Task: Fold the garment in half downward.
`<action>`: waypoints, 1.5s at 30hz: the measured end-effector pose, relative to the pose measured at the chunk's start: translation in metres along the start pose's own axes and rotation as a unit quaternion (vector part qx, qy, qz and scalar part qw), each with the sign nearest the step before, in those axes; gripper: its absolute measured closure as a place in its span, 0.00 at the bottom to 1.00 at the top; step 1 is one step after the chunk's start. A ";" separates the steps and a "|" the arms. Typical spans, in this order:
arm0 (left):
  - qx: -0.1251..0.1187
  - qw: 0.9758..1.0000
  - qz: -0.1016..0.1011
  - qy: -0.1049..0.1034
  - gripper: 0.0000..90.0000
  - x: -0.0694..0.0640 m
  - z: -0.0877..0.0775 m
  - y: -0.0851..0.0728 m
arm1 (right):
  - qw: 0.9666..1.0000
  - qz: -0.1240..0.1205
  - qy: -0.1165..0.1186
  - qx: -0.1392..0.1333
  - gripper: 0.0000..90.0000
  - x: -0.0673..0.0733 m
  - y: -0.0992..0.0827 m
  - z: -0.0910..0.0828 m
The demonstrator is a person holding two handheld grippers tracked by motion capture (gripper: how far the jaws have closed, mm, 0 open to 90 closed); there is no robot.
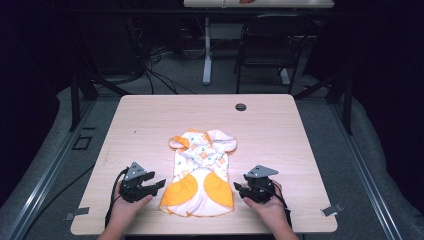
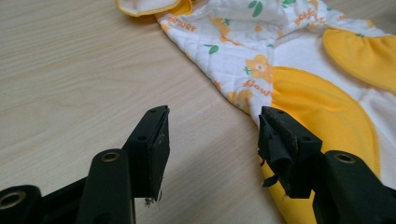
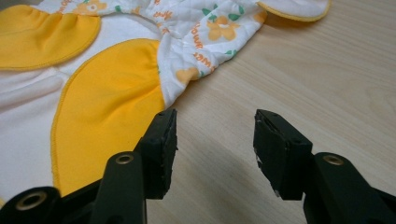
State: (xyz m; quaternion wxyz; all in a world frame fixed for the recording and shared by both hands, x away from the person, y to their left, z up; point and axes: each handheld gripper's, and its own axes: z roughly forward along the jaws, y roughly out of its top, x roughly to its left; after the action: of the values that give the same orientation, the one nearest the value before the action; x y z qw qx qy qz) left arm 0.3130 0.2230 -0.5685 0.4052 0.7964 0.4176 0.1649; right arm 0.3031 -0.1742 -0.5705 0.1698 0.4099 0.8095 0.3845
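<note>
The garment [image 1: 201, 172], white with flower print and orange panels, lies flat on the table [image 1: 150, 125] near the near edge, midway between the two grippers. The left gripper [image 1: 159, 183] rests just left of its lower orange hem, jaws apart and empty; in the left gripper view the cloth edge lies beside the right-hand jaw. The right gripper [image 1: 237, 187] sits just right of the hem, jaws likewise apart, with bare wood between them.

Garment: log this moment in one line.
garment: flat on table | left gripper: open, beside it | right gripper: open, beside it
</note>
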 end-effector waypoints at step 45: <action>0.061 0.994 0.071 -0.063 1.00 -0.052 0.018 -0.004 | 0.991 -0.097 0.063 0.060 0.98 0.041 0.004 0.012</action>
State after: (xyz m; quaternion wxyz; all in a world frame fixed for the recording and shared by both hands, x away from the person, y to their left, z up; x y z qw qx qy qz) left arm 0.2911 0.1731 -0.5788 0.3690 0.8560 0.3425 0.1171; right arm 0.2873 -0.1344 -0.5736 0.1297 0.3140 0.8762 0.3419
